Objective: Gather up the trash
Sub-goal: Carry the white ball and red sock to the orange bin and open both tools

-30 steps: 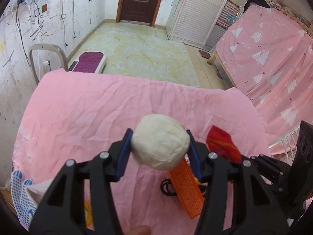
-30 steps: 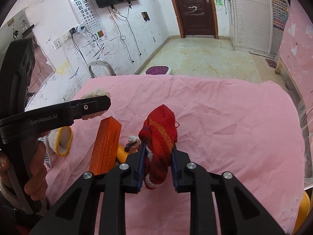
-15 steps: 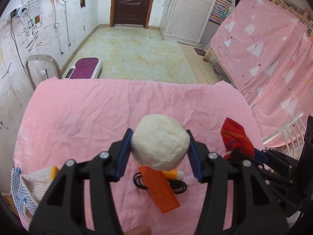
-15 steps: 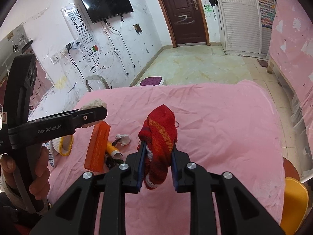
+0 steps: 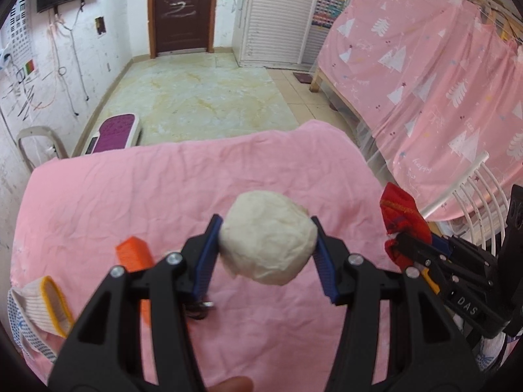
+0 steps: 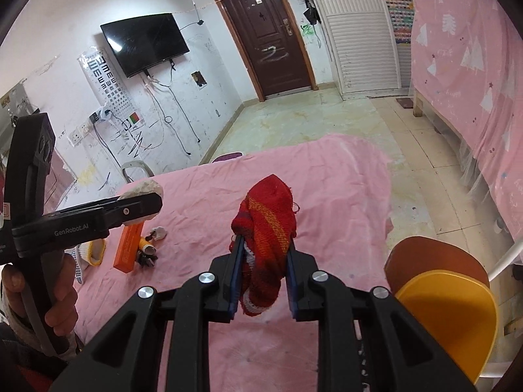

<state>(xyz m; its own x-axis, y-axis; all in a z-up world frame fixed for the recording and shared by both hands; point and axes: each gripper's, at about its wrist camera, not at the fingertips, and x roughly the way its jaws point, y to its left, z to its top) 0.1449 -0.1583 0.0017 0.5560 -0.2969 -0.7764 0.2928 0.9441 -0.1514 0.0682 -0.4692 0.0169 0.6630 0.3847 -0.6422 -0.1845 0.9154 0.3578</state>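
Note:
My left gripper (image 5: 266,248) is shut on a white crumpled ball (image 5: 268,251) and holds it above the pink-covered table (image 5: 130,192). The right gripper (image 6: 263,258) is shut on a red striped sock (image 6: 266,225), raised over the table's right part. In the left wrist view that sock (image 5: 400,217) shows at the right edge. The right wrist view catches the left gripper (image 6: 140,209) from the side, with the ball (image 6: 143,189) in it. An orange box (image 6: 129,246), a small yellow tube (image 6: 145,245) and a white scrap (image 6: 159,232) lie on the cloth at the left.
A white knit glove with a yellow cuff (image 5: 45,303) lies at the table's left edge. An orange and brown bin (image 6: 447,307) stands beside the table on the right. A white rail (image 5: 457,186) and a pink curtain (image 5: 441,81) bound the right side. A hand (image 6: 49,294) grips the left tool.
Both grippers have swung to the right over the table with their loads. The orange box and glove have slid leftward in view; the bin has come into the right wrist view.

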